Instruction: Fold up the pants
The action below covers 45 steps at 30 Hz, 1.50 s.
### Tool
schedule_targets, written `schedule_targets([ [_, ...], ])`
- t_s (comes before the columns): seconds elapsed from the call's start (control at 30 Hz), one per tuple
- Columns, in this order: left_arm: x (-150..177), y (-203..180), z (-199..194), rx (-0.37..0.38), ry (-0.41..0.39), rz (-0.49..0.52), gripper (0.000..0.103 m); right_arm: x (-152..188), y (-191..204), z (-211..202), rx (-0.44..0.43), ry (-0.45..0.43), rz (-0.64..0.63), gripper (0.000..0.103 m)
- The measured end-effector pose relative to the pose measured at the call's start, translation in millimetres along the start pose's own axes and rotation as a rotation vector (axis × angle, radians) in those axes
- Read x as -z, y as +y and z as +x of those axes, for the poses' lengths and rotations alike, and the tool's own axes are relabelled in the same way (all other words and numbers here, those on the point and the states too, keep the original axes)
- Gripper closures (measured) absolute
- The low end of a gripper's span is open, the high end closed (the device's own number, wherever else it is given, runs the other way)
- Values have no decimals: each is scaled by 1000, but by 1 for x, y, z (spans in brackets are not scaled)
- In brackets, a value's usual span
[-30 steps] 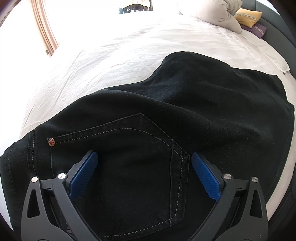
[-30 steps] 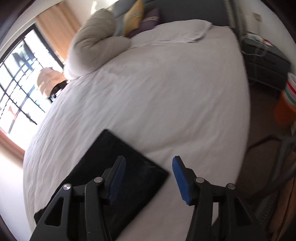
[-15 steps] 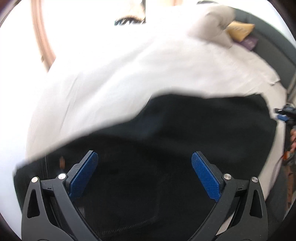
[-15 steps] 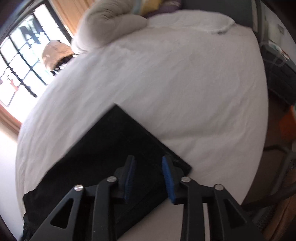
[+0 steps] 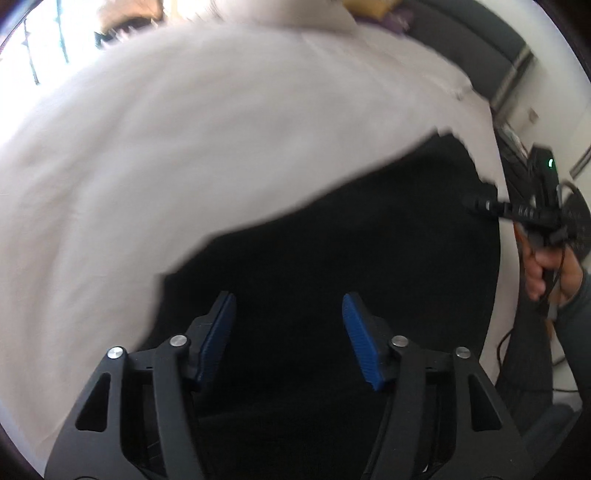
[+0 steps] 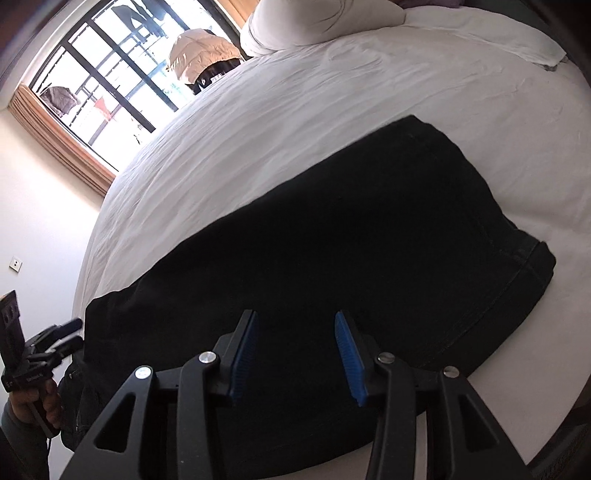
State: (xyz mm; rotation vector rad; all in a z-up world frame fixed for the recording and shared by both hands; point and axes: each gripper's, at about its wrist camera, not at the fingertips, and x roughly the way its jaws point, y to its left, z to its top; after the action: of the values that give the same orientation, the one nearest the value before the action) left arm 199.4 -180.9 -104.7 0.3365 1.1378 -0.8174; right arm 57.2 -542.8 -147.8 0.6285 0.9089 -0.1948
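Note:
Black pants [image 5: 351, 258] lie flat on the white bed sheet [image 5: 184, 147], folded lengthwise, near the bed's front edge. In the right wrist view the pants [image 6: 332, 240] stretch from lower left to a hemmed end [image 6: 532, 273] at the right. My left gripper [image 5: 288, 332] is open and empty, just above the dark cloth near its left edge. My right gripper [image 6: 295, 347] is open and empty over the pants' near edge. The right gripper also shows at the far right of the left wrist view [image 5: 480, 203]; the left gripper shows at the lower left of the right wrist view [image 6: 62, 336].
A rolled white duvet [image 6: 325, 18] and cushions [image 5: 373, 5] lie at the head of the bed. A window with black bars [image 6: 110, 66] is behind the bed. A dark headboard [image 5: 480, 55] and a nightstand [image 5: 517, 147] stand at the right.
The left view swung right along the pants and its jaws narrowed somewhat. The right gripper moved over the pants, narrowed half a second ago, and has opened again. The left view is blurred.

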Motion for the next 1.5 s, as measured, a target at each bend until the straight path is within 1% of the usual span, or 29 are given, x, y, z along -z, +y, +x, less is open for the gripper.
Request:
schedule_targets([
  [0.07,-6,8,21,-22,38,-12,50,2,-5,2,-1,1,9,56],
  [0.17,-20,30,34,13,12,-92,52,4,-11,-1,10,-1,-4,56],
  [0.2,-27,37,35,9,-1,-119,54,6,-13,-3,15,-4,-3,56],
  [0.23,-31,42,36,-2,-6,-132,61,8,-15,-4,21,-8,-1,56],
  [0.27,-35,46,38,-28,-12,-138,61,10,-19,-7,26,-13,3,56],
  [0.37,-42,57,37,-171,-29,-163,61,12,-27,-15,59,-21,14,56],
  [0.43,-43,59,23,-254,-62,-196,63,13,-29,-22,90,-29,21,56],
  [0.47,-41,52,16,-234,-86,-189,63,13,-28,-27,86,-37,22,56],
  [0.57,-32,19,-3,-166,-132,-115,63,15,-21,-35,-48,-55,25,56],
  [0.6,-25,1,-7,-126,-144,-79,63,15,-16,-34,-90,-54,13,55],
  [0.67,-13,-24,-3,-89,-125,-33,62,17,-1,-24,-154,-14,-25,52],
  [0.7,-5,-31,8,-100,-92,-17,61,17,5,-16,-156,5,-38,48],
  [0.77,5,-29,28,-124,-39,-46,61,22,-4,-2,-112,41,-26,48],
  [0.8,10,-18,32,-90,-54,-95,61,22,-15,-1,-112,35,-2,60],
  [0.83,11,-14,30,-73,-67,-121,61,21,-23,-4,-100,26,22,64],
  [0.87,9,-11,25,-79,-73,-155,61,18,-33,-10,-51,12,46,64],
  [0.93,9,-10,14,-172,-93,-186,60,14,-50,-29,90,-32,78,62],
  [0.97,12,-14,0,-190,-123,-192,60,12,-57,-39,143,-47,97,61],
  [1.0,19,-18,-15,-185,-168,-201,60,12,-60,-48,137,-62,114,57],
  [1.07,38,-26,-36,-210,-220,-221,46,13,-51,-57,51,-79,112,55],
  [1.13,73,-23,-54,-222,-266,-269,45,22,-28,-52,-76,-50,69,51],
  [1.17,87,-19,-61,-226,-270,-284,44,29,-12,-45,-161,-15,32,49],
  [1.2,104,-11,-62,-242,-256,-311,43,35,0,-38,-199,10,1,47],
  [1.23,120,4,-60,-259,-226,-353,43,41,9,-31,-208,32,-28,46],
  [1.3,153,36,-59,-272,-202,-436,44,48,11,-11,-168,73,-32,45],
  [1.37,176,61,-68,-121,-292,-482,44,48,-5,-5,-192,66,37,53],
  [1.43,184,73,-77,-73,-317,-493,44,44,-17,-11,-158,48,69,56],
  [1.47,186,76,-82,-85,-315,-472,44,43,-19,-19,-102,31,71,56],
  [1.5,186,77,-88,-151,-312,-455,44,41,-23,-25,-45,23,78,55],
])
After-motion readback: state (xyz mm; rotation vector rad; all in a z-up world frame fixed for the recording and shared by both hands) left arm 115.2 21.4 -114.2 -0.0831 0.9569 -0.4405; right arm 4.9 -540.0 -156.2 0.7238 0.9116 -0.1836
